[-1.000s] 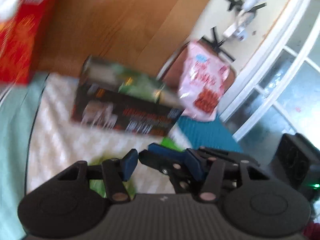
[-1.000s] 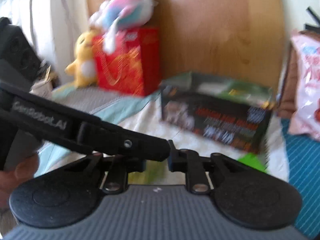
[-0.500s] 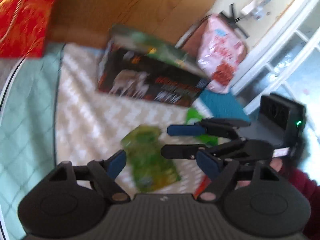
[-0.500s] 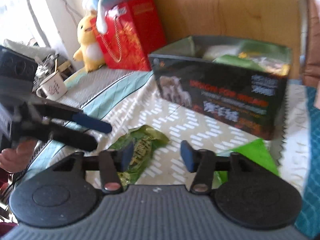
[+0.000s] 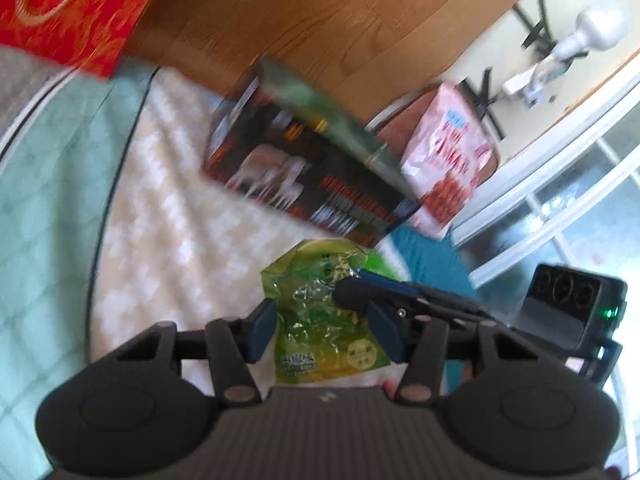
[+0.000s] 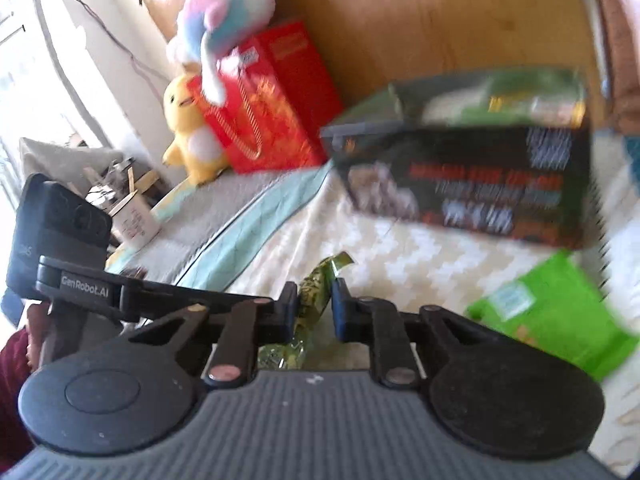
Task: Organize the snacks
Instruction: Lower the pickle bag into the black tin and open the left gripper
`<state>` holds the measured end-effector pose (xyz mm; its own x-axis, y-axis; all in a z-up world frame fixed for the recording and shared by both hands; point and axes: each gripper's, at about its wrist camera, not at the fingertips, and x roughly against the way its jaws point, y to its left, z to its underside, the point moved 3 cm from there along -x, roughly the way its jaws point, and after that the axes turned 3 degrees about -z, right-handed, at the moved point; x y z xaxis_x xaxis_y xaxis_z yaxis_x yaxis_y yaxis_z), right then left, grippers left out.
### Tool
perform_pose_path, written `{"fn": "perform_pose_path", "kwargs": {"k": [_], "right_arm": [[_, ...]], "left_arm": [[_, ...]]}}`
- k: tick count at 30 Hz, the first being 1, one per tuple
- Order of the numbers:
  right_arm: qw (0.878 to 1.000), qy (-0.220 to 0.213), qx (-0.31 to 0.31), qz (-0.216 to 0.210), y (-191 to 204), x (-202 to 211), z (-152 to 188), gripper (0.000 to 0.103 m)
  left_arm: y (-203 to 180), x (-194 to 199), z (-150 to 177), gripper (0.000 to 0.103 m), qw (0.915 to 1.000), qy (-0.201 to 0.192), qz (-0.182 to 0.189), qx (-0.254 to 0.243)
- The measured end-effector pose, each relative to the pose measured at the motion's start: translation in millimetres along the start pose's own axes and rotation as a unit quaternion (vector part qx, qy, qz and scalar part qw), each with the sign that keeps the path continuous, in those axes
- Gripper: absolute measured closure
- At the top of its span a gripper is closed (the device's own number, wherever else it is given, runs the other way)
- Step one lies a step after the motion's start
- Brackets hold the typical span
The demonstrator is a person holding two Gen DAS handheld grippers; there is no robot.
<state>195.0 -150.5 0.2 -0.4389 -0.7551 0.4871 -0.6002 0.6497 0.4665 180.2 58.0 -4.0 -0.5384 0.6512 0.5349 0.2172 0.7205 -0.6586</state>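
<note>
Left wrist view first: our left gripper point(image 5: 326, 330) has its blue pads either side of the green snack packet point(image 5: 324, 316), jaws closing in on the crinkled wrapper, and we can't tell whether the pads are pressing it yet. The packet lies on the cream zigzag blanket point(image 5: 168, 232), just short of the dark open box point(image 5: 316, 180) with snacks inside. Our right gripper point(image 5: 360, 292) comes in from the right with its tips on the packet's upper edge. Behind the box a pink snack bag point(image 5: 448, 164) leans at the wall, and a red gift bag point(image 5: 76, 12) sits top left.

Over to the right wrist view: our right gripper point(image 6: 314, 306) is clamped tight on that same green snack packet point(image 6: 316, 292), the wrapper pinched upright between the pads. The left gripper point(image 6: 168, 292) reaches in from the left. A bright green bag point(image 6: 556, 312) lies to the right on the blanket point(image 6: 400, 256), the box point(image 6: 464, 168) beyond, with a yellow plush point(image 6: 192, 136) beside the red gift bag point(image 6: 272, 108).
</note>
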Motion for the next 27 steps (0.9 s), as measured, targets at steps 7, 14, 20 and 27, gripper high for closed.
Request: {"fn": "perform_pose_path", "kwargs": {"k": [7,14,20,27], "right_arm": [[0.994,-0.099,0.013,0.052,-2,16,-68,0.084],[0.984,-0.107,-0.071,0.126,-59,-34,-112,0.081],[0.979,-0.12,-0.084,0.142,-77,-1,-94,0.078],[0.98,-0.117,-0.032,0.159,-68,63,-27,0.042]], "left_arm": [[-52,-9,-75,0.064,0.9969,-0.053,0.008,-0.057],[-32,-61,-128,0.057,0.9936,-0.07,-0.07,-0.054],[-15,-35,-94,0.057,0.9932,-0.091,-0.06,-0.041],[-35,-8,-23,0.052,0.992,-0.077,-0.061,-0.079]]}}
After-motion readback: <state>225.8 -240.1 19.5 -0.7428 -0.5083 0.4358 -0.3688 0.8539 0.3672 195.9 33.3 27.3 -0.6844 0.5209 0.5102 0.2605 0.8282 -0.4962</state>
